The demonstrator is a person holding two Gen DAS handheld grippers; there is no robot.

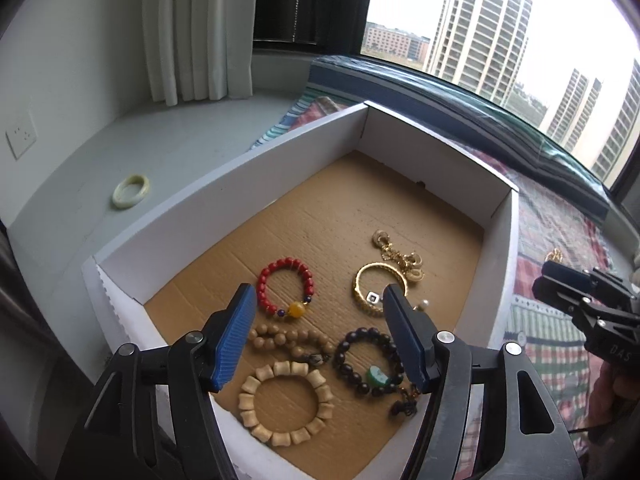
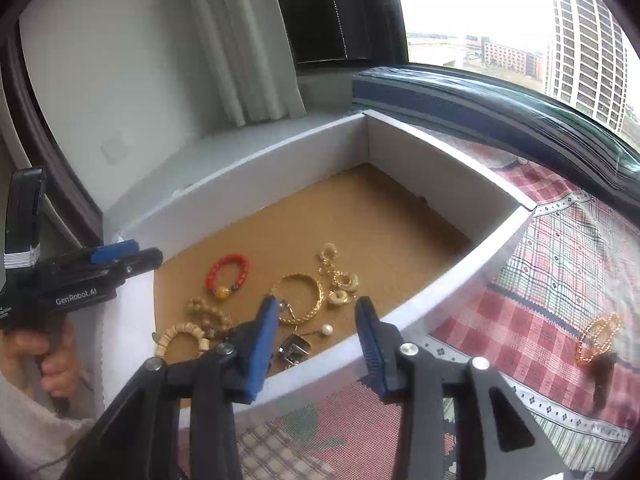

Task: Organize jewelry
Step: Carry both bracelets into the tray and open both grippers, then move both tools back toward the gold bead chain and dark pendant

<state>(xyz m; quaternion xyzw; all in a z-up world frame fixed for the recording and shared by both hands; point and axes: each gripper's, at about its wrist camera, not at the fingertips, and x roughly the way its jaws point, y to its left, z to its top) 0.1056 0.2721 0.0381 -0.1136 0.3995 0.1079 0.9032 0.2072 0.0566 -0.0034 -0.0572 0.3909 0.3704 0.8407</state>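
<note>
A white box (image 1: 240, 176) with a brown cardboard floor holds several pieces: a red bead bracelet (image 1: 286, 292), a gold bangle (image 1: 376, 288), gold earrings (image 1: 400, 256), a dark bead bracelet (image 1: 368, 364) and two pale wooden ones (image 1: 286, 404). My left gripper (image 1: 320, 294) hangs open above them, with nothing between its pads. My right gripper (image 2: 318, 305) stands open over the box's near wall (image 2: 400, 312), above the gold bangle (image 2: 298, 298) and a pearl pin (image 2: 327, 330), holding nothing. A gold wire bracelet (image 2: 598, 338) lies outside on the checked cloth (image 2: 540, 280).
A pale jade bangle (image 1: 131, 191) rests on the grey sill left of the box. A curtain (image 1: 192, 28) and a wall socket (image 1: 21, 139) are at the back left. A window (image 1: 500, 20) runs behind. A hand (image 2: 52, 360) holds the left gripper's handle.
</note>
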